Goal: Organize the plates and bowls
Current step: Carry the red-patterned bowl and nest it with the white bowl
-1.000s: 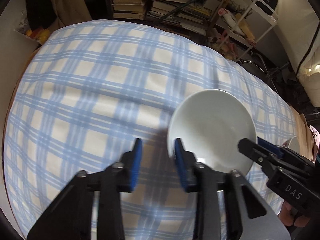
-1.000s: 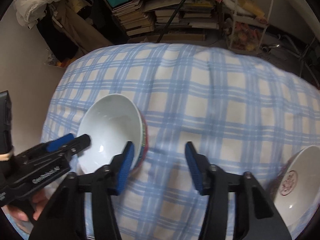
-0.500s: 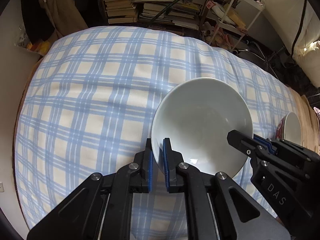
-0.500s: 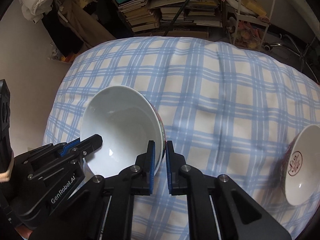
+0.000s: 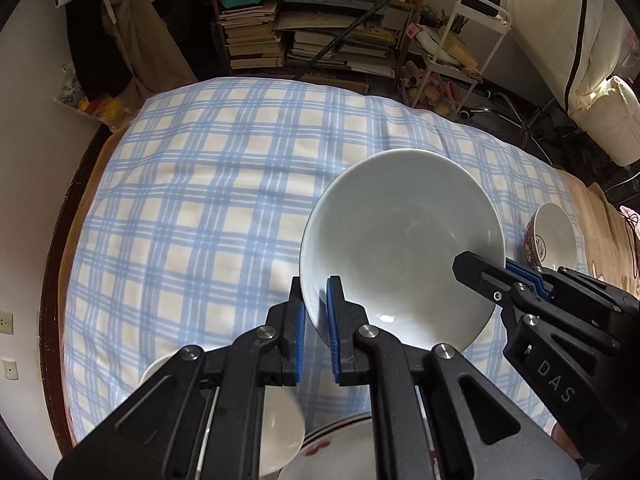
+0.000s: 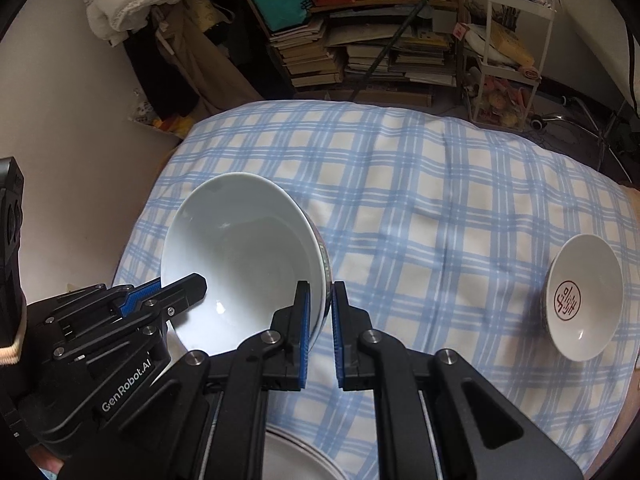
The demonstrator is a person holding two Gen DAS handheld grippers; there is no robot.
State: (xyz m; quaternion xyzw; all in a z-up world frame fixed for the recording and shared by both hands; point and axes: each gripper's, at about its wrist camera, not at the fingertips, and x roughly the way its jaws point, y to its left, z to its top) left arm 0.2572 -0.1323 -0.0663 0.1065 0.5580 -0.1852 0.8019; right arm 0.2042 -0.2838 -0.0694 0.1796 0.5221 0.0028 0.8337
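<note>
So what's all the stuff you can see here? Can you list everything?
big bowl: one, white inside, held up over the bed, both grippers pinching its rim
small bowl: one, white with a red stamp inside, sitting on the blanket to the right
plate: at least one, white with red marks, near bottom edge under the grippers
little white bowl: one, beside that plate
blanket: one, blue and cream checks, covering the bed
books: many, in stacks on shelves behind
white cart: one, right of the shelves
left hand-held gripper: black with blue pads, shut on the bowl's left rim
right hand-held gripper: same colours, shut on the right rim
</note>
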